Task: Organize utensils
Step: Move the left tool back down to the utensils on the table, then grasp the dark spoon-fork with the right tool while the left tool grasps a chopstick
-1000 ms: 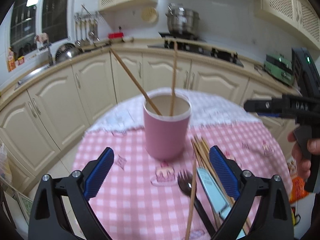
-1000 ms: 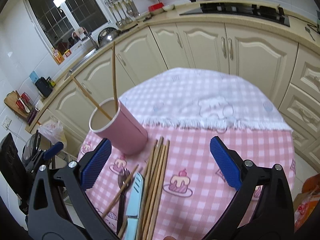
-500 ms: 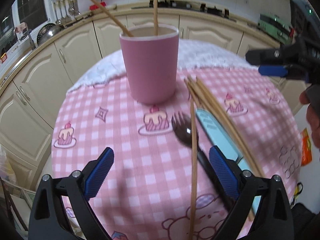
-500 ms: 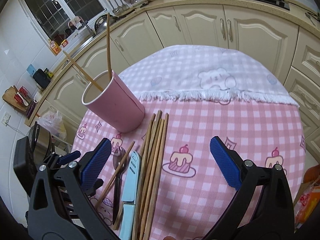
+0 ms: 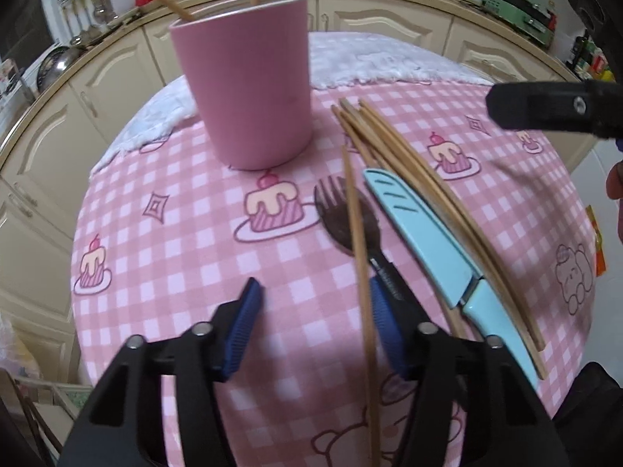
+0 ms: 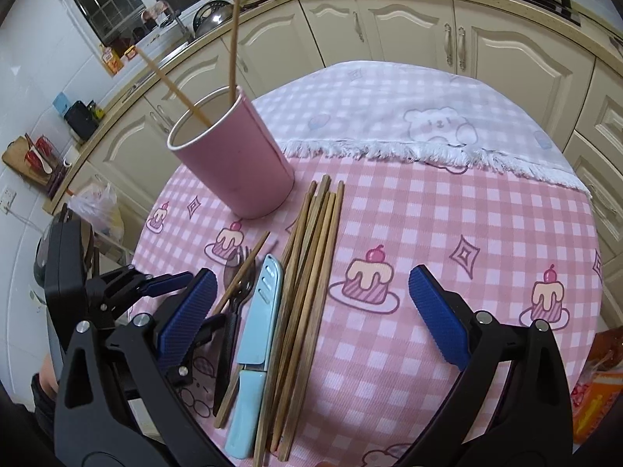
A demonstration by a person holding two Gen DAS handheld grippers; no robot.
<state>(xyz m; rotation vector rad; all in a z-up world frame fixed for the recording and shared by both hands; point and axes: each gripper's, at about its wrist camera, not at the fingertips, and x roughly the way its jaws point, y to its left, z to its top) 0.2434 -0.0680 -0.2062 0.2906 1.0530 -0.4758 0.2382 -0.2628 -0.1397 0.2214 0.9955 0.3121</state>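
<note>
A pink cup (image 5: 249, 78) (image 6: 233, 155) stands on the pink checked tablecloth (image 5: 175, 233) with two wooden chopsticks (image 6: 233, 35) in it. Beside it lie a bundle of chopsticks (image 5: 420, 179) (image 6: 307, 264), a light-blue sheathed knife (image 5: 424, 241) (image 6: 253, 330), a dark fork (image 5: 342, 218) (image 6: 233, 284) and one loose chopstick (image 5: 360, 272) across the fork. My left gripper (image 5: 311, 327) is half closed low over the table, its right pad beside the loose chopstick and the fork handle. My right gripper (image 6: 311, 311) is open above the knife and the bundle.
The round table's far part carries a white fringed cloth (image 6: 409, 116). Cream kitchen cabinets (image 6: 389, 31) and a counter curve behind it. An orange packet (image 6: 599, 381) lies past the table's right edge.
My left gripper has dropped toward the table near the fork and loose chopstick, and its jaws have narrowed. My right gripper has lowered a little over the utensils and stays open.
</note>
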